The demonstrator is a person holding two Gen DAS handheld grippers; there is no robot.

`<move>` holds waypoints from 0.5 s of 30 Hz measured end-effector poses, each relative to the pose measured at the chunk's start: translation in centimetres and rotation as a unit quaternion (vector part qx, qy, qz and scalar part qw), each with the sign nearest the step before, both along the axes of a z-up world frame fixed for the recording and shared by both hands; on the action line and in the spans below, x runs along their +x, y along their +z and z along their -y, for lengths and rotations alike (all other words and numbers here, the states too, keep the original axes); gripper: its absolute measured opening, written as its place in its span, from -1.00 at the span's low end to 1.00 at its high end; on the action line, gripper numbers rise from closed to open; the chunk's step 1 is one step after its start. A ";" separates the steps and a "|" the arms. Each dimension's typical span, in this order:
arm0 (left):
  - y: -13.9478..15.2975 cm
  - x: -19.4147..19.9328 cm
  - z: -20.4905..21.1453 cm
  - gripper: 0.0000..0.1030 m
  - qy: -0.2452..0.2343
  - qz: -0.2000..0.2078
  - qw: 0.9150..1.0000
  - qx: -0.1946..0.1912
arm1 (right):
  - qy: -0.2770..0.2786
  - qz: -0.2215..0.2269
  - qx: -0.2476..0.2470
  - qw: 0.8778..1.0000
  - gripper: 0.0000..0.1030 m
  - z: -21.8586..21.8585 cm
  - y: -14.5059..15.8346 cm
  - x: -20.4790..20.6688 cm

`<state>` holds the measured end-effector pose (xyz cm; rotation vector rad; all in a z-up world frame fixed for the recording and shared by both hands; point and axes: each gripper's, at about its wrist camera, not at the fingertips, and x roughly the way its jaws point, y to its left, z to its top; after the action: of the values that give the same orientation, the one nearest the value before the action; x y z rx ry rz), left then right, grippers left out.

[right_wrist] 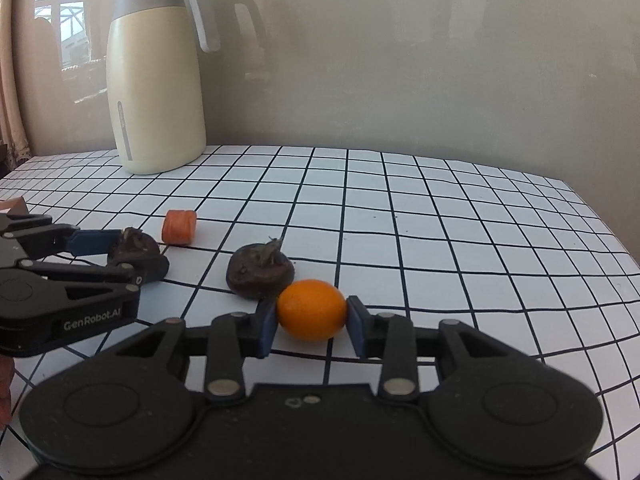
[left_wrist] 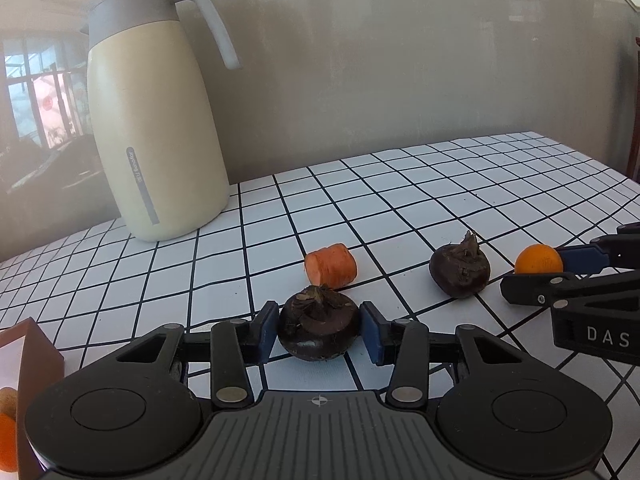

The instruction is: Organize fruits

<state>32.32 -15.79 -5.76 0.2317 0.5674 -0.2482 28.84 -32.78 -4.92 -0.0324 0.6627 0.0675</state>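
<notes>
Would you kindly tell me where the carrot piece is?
The carrot piece lies on the checked table, just beyond the water chestnut between the left gripper's fingers.

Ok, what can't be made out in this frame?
- Box, left wrist view: cut by the frame edge; contents mostly out of view.
- Left gripper on the near water chestnut: pad contact unclear.
- Right gripper on the kumquat: lifted or resting, unclear.

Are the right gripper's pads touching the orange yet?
Touching. In the right wrist view the right gripper has both blue pads pressed against the sides of the orange, with no gap on either side.
</notes>
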 end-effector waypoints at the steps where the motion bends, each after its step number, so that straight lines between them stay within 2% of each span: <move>1: 0.0 -0.1 -0.2 -0.14 0.002 0.002 1.000 0.000 | -0.001 0.002 -0.001 1.000 -0.46 -0.1 0.1 -0.1; 15: 2.0 -5.6 -2.1 -0.14 -0.001 0.027 0.999 -0.018 | -0.009 0.036 -0.014 0.999 -0.46 -0.8 2.4 -3.2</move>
<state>26.75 -13.68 -3.73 0.2030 0.5091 -0.2528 25.61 -31.96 -2.48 -0.0561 0.5913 0.0396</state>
